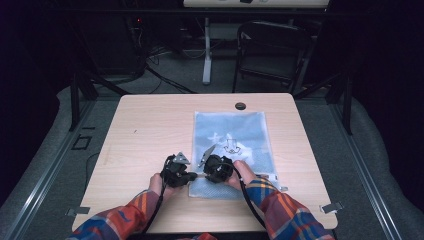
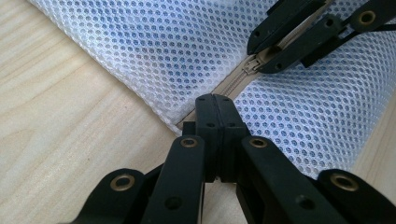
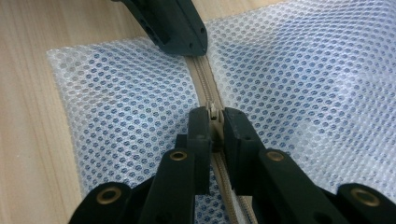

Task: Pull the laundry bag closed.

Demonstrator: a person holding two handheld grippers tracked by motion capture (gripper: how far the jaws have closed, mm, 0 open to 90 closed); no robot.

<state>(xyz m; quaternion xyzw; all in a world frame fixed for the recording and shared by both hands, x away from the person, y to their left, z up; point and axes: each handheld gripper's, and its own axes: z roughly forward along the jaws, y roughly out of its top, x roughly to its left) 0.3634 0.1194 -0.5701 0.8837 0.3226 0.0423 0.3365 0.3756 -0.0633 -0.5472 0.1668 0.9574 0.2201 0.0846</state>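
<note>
Left tongs point(image 2: 215, 100) clenched on mesh bag point(image 2: 177, 51) edge; right tongs point(image 3: 215, 114) grasping zipper pull point(image 3: 213, 112).

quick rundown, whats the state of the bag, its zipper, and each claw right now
mesh bag: flat on the table, something inside
zipper: teeth meshed between the two claws
zipper pull: pinched in the right claw
left claw: shut on the bag's zipper end
right claw: shut on the zipper pull

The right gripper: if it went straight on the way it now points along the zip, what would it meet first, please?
Most likely the left gripper. The right gripper is shut on the zip slider of the mesh bag, and the zip runs straight ahead to the left gripper, shut on the bag's end. How high each sits is unclear.
</note>
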